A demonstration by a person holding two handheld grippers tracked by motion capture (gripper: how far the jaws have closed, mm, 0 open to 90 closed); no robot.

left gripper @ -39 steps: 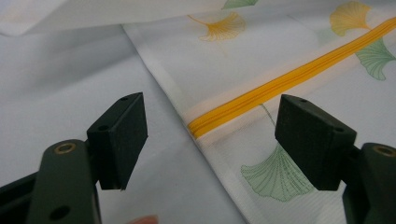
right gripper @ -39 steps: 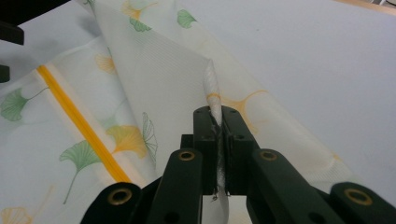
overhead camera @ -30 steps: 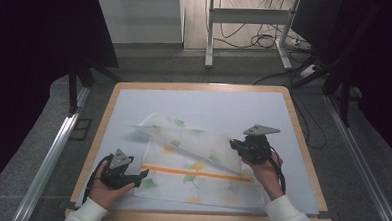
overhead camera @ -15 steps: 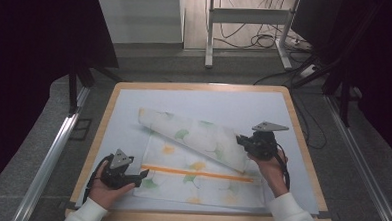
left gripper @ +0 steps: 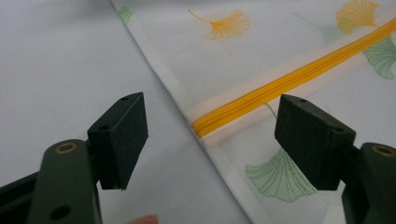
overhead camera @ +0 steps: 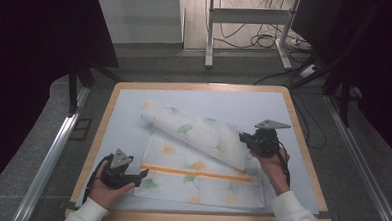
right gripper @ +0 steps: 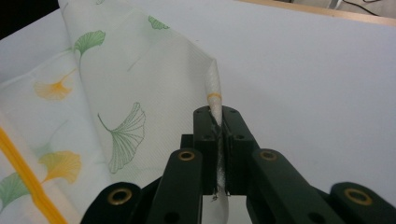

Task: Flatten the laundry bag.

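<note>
High view: a white cloth (overhead camera: 201, 173) printed with green and yellow ginkgo leaves and crossed by an orange stripe (overhead camera: 196, 172) lies on the pale worktop (overhead camera: 264, 106), which has a wooden rim. The cloth's far part is folded over toward the near side, so what lies beneath the flap is hidden. The left tongs (overhead camera: 140, 174) rest low at the cloth's near left edge, held in the person's left hand (overhead camera: 104, 189); from here it is hard to make out how wide they stand. The right tongs (overhead camera: 243, 138) sit at the right end of the folded flap, the right hand (overhead camera: 271, 164) below them, with the grey three-cornered plate on top. The room beyond the worktop is dark, and only a metal stand (overhead camera: 247, 27) and some floor cables (overhead camera: 267, 41) can be made out.

Left gripper view: the left tongs (left gripper: 210, 140) stand wide open, one jaw over bare worktop (left gripper: 60, 70), the other over the cloth (left gripper: 280, 60). The cloth's hemmed edge and the end of the orange stripe (left gripper: 280, 84) run between the jaws. They hold nothing; whether they touch the surface cannot be told. The jaw bases are cut off at the bottom edge.

Right gripper view: the right tongs (right gripper: 217, 140) are closed tight on a bunched corner of the cloth (right gripper: 135, 88), which rises above the jaws as a narrow twist with a small orange mark. The cloth spreads away to the left over the worktop (right gripper: 317, 74); its lower part is cut off by the frame.
</note>
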